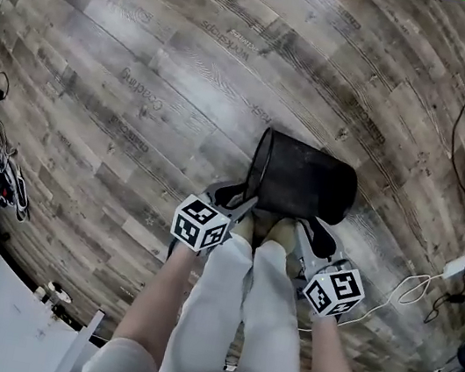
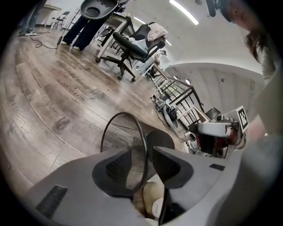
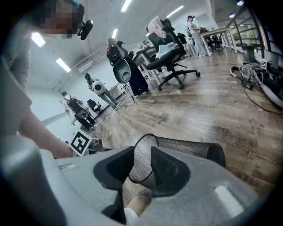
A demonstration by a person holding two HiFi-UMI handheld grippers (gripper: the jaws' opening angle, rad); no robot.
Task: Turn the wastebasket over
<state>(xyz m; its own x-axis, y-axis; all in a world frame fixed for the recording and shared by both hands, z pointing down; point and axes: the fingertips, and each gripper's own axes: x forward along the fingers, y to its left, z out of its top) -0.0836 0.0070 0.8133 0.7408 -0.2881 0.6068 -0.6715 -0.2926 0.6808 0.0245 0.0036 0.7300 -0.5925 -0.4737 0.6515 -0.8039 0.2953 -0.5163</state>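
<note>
Wood-patterned office flooring (image 1: 149,50) is shown beneath a black mesh wastebasket (image 1: 304,184), which is laid on its side just ahead of the person's shoes (image 1: 263,226). Its wire rim is straddled by the released jaws of the left gripper (image 1: 237,198), whose pads stand clear of it. The jaws of the right gripper (image 1: 320,232) are clenched on the mesh edge, a hold judged to be steadying the basket partway through the turn. Faint lettering is printed on the boards; one word is read as "Coating", and the rest cannot be made out. Only square markers are carried on the gripper cubes.
</note>
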